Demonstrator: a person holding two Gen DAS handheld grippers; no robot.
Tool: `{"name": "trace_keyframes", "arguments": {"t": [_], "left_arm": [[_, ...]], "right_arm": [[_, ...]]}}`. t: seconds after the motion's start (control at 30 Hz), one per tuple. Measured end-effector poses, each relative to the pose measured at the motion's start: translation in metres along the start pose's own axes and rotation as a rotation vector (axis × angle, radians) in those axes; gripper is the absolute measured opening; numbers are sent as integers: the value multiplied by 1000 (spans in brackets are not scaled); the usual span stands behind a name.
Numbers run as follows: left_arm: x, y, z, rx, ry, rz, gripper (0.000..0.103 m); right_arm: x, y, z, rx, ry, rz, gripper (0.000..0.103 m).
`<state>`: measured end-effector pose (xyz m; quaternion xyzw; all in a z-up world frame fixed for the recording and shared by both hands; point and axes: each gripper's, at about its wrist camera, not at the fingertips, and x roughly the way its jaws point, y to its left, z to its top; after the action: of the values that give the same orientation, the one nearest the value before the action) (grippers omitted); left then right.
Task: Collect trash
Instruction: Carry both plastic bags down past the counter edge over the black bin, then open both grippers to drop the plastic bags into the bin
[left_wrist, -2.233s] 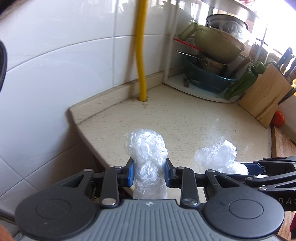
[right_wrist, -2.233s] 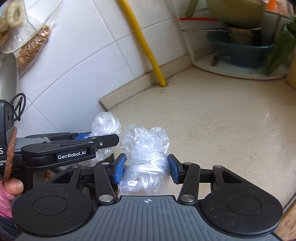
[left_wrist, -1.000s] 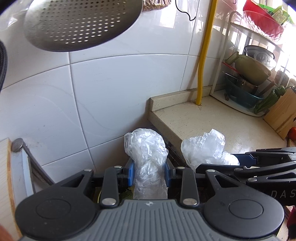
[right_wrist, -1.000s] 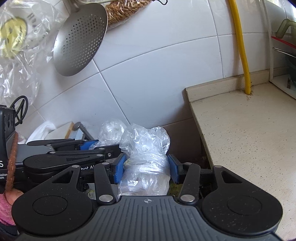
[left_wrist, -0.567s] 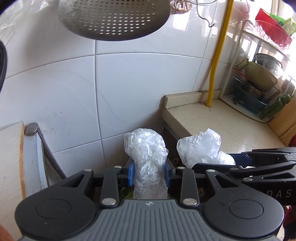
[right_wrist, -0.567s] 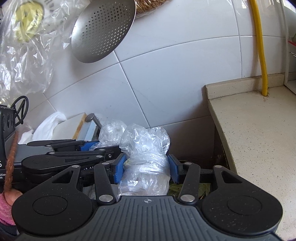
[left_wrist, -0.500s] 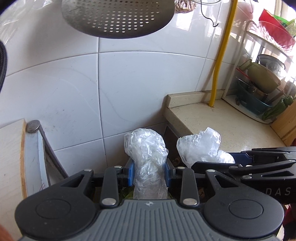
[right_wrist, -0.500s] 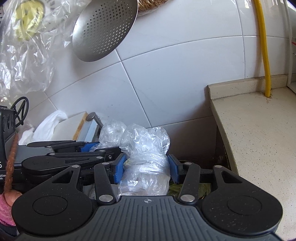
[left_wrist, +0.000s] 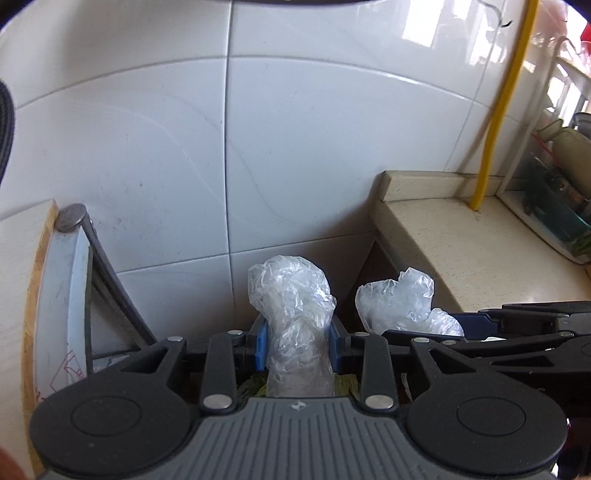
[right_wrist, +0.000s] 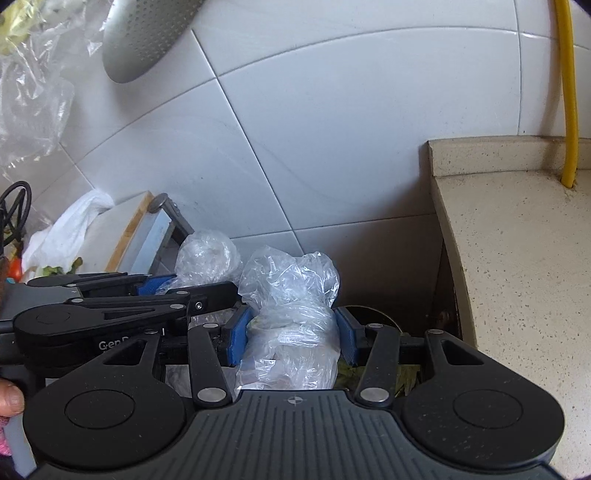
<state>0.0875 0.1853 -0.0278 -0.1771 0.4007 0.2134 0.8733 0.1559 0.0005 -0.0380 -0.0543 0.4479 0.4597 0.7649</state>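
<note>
Daylight enters from the right, beyond the yellow pipe; window glare glazes the white wall tiles beside the pipe; the gap below the tiles lies in shadow; both views are sharp, with fisheye bending tile lines toward the edges.

The left gripper, seen from the right wrist camera, bears white lettering on its black arm; only "Gen" and part of a following letter can be read, the rest hidden. No other text is legible in either view.
</note>
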Motion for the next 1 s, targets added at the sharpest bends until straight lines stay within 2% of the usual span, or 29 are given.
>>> {"name": "trace_keyframes", "arguments": {"t": [0.3,0.43,0.6,0.8,0.87,1.0], "left_arm": [[32,2,1,-53,47,24,30],[42,7,6,-78,62,39,34],[48,10,7,-101,74,27,36],[63,14,3,-134,123,5,39],[67,16,2,-139,142,-3,44],[73,15,2,-132,158,0,60]], "right_arm": [[37,-28,11,24,74,2,60],[47,-37,16,38,87,10,62],[54,-49,20,92,93,23,67],[62,-56,16,119,121,26,67],[63,-57,15,130,128,19,67],[59,-60,15,152,124,7,68]]}}
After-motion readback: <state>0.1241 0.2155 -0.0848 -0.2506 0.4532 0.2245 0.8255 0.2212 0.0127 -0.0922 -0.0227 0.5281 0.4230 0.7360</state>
